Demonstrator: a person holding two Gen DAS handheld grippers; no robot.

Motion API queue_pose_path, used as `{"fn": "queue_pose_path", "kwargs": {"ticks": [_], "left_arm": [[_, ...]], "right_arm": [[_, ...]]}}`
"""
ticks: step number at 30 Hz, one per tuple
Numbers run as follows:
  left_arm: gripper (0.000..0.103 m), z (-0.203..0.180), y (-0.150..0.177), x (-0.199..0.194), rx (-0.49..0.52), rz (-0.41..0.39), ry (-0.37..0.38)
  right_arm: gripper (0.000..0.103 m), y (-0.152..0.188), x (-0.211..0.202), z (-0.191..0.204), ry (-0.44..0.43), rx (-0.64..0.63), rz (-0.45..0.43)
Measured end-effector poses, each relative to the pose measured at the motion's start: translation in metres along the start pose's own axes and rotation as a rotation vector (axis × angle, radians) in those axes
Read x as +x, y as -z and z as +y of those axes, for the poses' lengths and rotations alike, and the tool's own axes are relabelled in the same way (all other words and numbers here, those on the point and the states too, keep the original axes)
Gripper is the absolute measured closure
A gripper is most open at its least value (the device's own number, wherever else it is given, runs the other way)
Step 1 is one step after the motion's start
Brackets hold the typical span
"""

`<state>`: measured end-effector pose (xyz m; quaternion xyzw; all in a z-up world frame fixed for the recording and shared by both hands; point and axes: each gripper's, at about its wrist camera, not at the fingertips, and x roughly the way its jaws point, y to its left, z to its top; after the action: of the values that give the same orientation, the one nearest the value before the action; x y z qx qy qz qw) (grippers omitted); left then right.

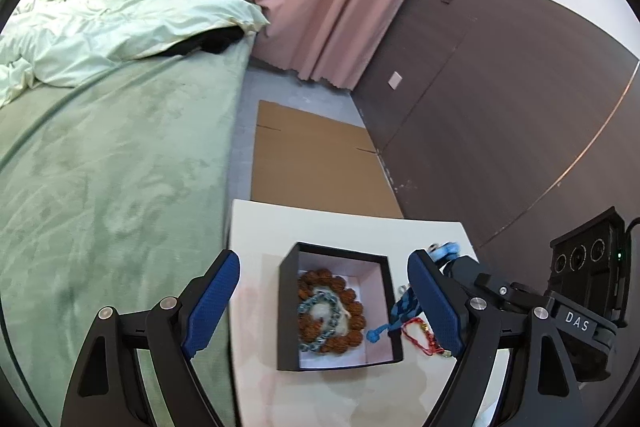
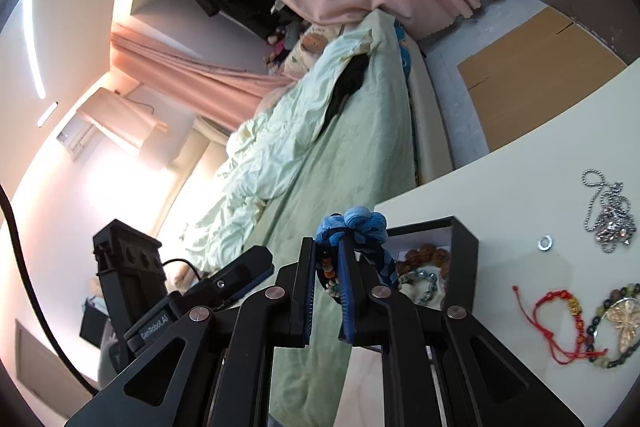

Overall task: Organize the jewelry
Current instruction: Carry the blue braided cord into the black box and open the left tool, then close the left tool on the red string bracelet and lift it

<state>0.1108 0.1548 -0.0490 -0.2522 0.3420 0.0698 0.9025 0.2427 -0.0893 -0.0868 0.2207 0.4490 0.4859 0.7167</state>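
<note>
A black jewelry box (image 1: 290, 311) with a pale lining sits on the white table (image 1: 340, 231). It holds a brown bead bracelet (image 1: 352, 319) and a blue-grey chain bracelet (image 1: 320, 323). My left gripper (image 1: 324, 307) is open, its fingers on either side of the box. My right gripper (image 2: 326, 267) is shut on a blue braided bracelet (image 2: 360, 223) with small beads, held at the box's right side; it shows in the left wrist view (image 1: 404, 307). The box also shows in the right wrist view (image 2: 464, 251). A red string bracelet (image 2: 556, 315) lies on the table.
A silver chain necklace (image 2: 608, 215), a small silver ring (image 2: 545, 242) and a green bead bracelet with a butterfly charm (image 2: 620, 323) lie on the table. A green bed (image 1: 112, 187) is left of the table. Flat cardboard (image 1: 316, 163) lies on the floor beyond.
</note>
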Motion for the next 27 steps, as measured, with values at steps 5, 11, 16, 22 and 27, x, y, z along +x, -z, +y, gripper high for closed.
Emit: {"fn": "queue_pose_path", "kwargs": {"ticks": [5,11,16,22,27], "left_arm": [[0.017,0.002,0.001,-0.004,0.003,-0.006,-0.008],[0.017,-0.010,0.005,-0.007,0.029,-0.012,-0.006],[0.017,-0.034,0.011,-0.008,0.077,-0.016,-0.003],[0.017,-0.066,0.023,-0.004,0.129,0.007,0.011],[0.017,-0.091,0.034,-0.001,0.169,0.014,0.029]], "right_arm": [[0.036,-0.003,0.004,-0.010,0.046,0.028,0.036],[0.036,-0.004,-0.026,-0.020,0.082,0.039,-0.008],[0.036,-0.002,-0.058,-0.032,0.120,0.052,-0.028],[0.036,0.002,-0.093,-0.044,0.158,0.041,-0.027],[0.036,0.007,-0.115,-0.056,0.185,0.065,-0.048]]}}
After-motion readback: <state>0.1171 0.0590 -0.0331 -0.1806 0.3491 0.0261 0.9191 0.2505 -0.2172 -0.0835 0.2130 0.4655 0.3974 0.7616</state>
